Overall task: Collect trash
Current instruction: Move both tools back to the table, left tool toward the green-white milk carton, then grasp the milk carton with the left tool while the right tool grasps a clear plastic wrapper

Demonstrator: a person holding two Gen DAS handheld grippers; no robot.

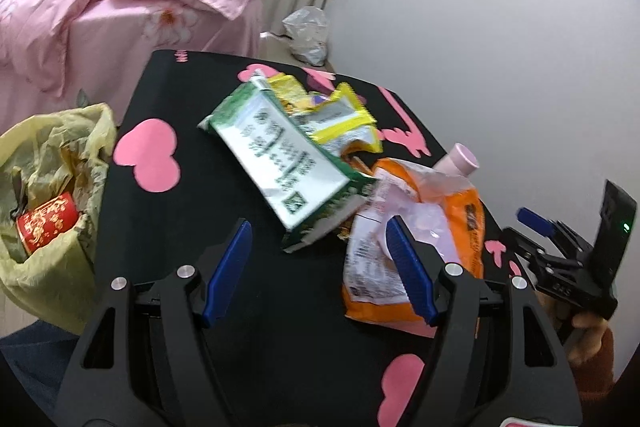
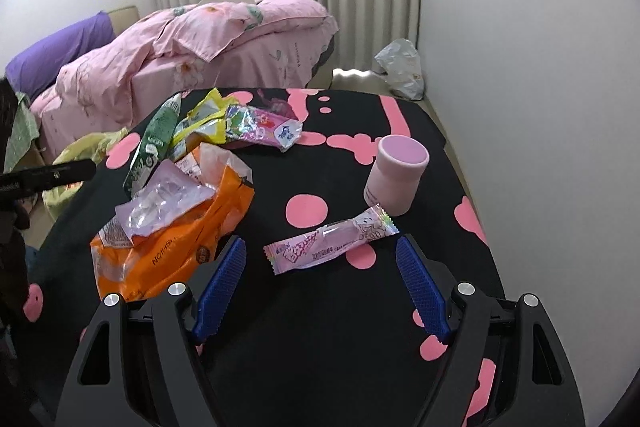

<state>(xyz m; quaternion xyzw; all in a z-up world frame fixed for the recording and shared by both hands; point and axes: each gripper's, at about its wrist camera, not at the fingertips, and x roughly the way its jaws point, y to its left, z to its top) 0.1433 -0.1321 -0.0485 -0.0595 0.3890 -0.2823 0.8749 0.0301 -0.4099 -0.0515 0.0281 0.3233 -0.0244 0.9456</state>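
Left gripper [image 1: 318,269]: I am holding it spread wide and empty, low over the near part of the black table [image 1: 192,211].
Right gripper [image 2: 320,285]: I am holding it wide apart too, gripping nothing.
Green carton [image 1: 280,163]: lying flattened just beyond my left fingertips, slightly right of centre; long axis running from far left to near right, its near end resting against the orange bag [image 1: 460,223].
Pink wrapper [image 2: 332,243]: lying on the table just ahead of my right gripper, inside the span of its fingers; long axis running left to right, tilted up toward the pink cup [image 2: 396,175], which is standing upright just beyond it.
Bin bag [image 1: 52,195]: hanging open off the left edge of the table, a red can [image 1: 46,223] already inside.
Nearer hand: I am judging the left one better placed for the carton and the bin, the right one for the wrapper.
Left view only: the bin's open mouth and can.
Right view only: the pink wrapper, and the cup's whole body.
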